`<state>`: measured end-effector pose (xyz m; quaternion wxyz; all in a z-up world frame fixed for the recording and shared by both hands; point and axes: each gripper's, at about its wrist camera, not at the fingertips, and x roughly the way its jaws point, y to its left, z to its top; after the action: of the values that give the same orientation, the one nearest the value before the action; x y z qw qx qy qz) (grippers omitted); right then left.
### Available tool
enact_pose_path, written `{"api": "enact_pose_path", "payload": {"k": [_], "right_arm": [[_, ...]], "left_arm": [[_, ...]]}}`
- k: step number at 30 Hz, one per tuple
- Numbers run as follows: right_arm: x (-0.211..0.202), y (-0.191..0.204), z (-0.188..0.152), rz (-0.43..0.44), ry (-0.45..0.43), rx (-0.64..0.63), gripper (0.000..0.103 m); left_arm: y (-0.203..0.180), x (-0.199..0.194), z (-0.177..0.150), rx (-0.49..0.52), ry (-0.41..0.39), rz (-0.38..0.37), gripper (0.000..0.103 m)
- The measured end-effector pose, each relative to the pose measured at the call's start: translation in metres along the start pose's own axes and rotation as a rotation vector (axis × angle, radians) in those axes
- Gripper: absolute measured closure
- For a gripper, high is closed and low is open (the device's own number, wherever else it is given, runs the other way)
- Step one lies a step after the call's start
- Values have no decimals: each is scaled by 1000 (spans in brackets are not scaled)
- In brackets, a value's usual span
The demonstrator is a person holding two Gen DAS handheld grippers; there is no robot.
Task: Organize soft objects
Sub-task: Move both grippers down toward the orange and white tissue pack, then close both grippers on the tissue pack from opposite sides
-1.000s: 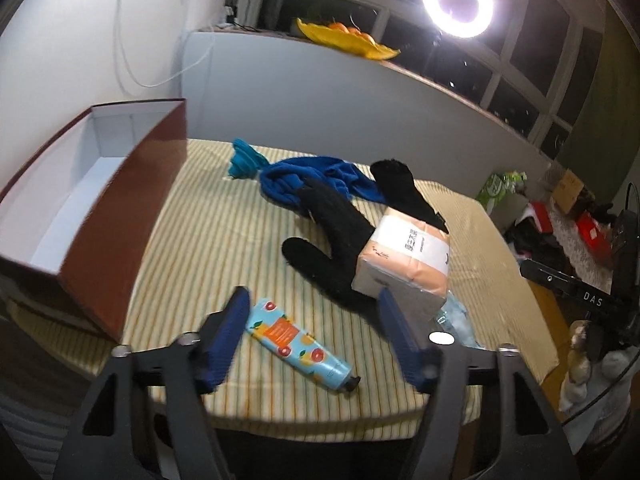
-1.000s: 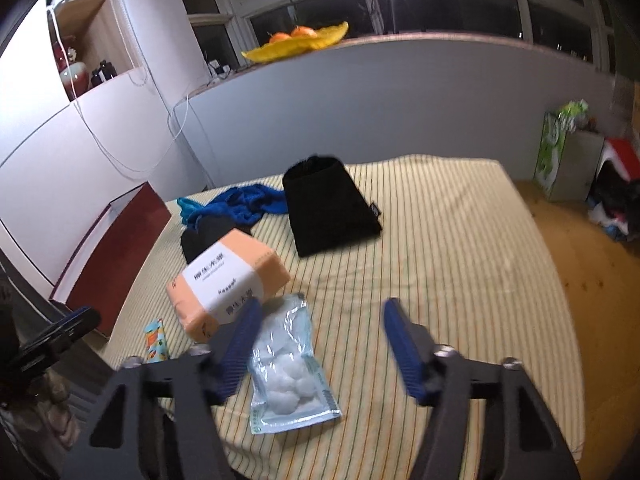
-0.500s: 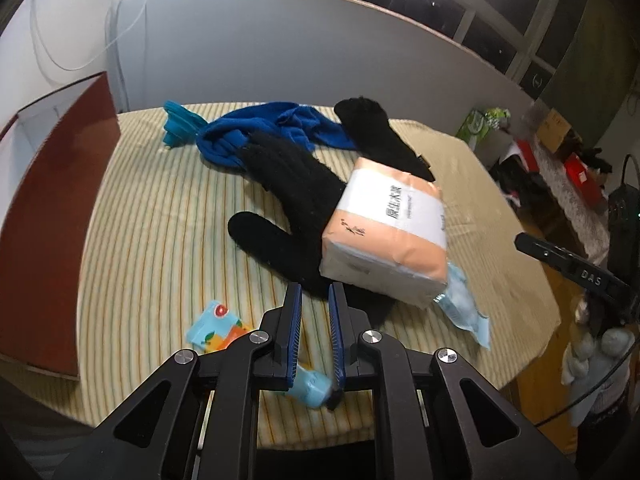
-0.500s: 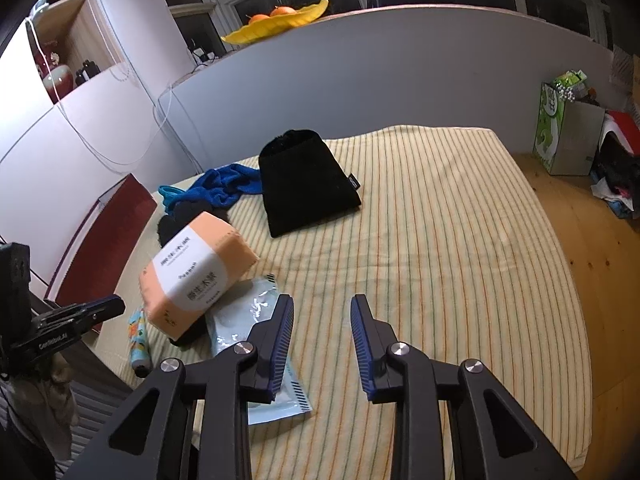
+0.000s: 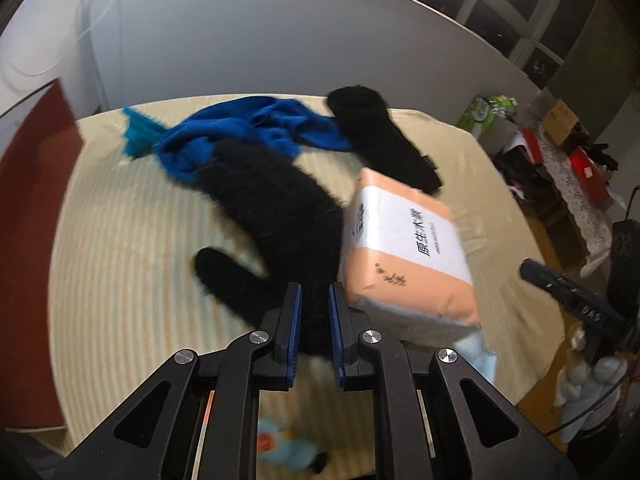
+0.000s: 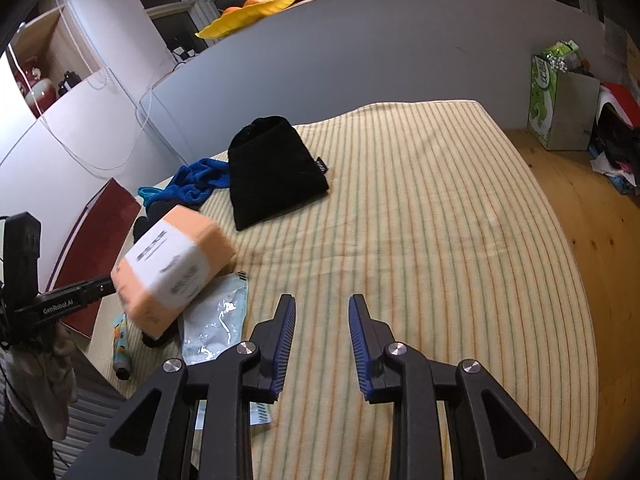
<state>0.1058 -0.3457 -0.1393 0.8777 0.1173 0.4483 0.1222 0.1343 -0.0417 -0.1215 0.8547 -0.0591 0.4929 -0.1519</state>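
Two hand-held grippers are hovering over a bed covered in a yellow striped sheet (image 6: 420, 208), where a scatter of soft things is waiting to be sorted.

In the left wrist view, the left gripper (image 5: 314, 322) is pointing down at a fuzzy black glove (image 5: 276, 220) lying in the middle of the sheet. Its jaws are nearly together, with only a narrow slot between the blue pads. Black fuzz is showing through that slot, but the picture is blurred, so whether the pads are pinching the glove or just hanging above it is hard to tell; it looks like no grip yet. An orange tissue pack (image 5: 404, 256) is resting partly on the glove's right side. A blue cloth (image 5: 248, 132) is lying at the far end, touching a flat black pouch (image 5: 384, 140). A dark red box (image 5: 32, 208) is sitting along the left edge.

In the right wrist view, the right gripper (image 6: 322, 340) is holding nothing, its jaws partly apart over bare sheet. A clear packet (image 6: 214, 316) is lying just to its left, beside the tissue pack. A small printed tube (image 6: 120, 344) is near the bed's left edge.

The step in hand appears to be the approach for a first pick. Next, the jaws would probably need to reopen and come down around the glove before carrying it to the box.
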Motion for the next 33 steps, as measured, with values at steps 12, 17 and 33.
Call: {"api": "enact_pose_path", "payload": {"k": [12,17,33], "right_arm": [[7,-30,7,16,22,67,78],[10,-37,17,80,41,75,74],[64,-44,65,251,237,88,37]], "left_arm": [[-72,32,20,123,36,-103,91],[-87,47,21,141,64,-121,90],[-102,33,22,90,41,-165,55]]}}
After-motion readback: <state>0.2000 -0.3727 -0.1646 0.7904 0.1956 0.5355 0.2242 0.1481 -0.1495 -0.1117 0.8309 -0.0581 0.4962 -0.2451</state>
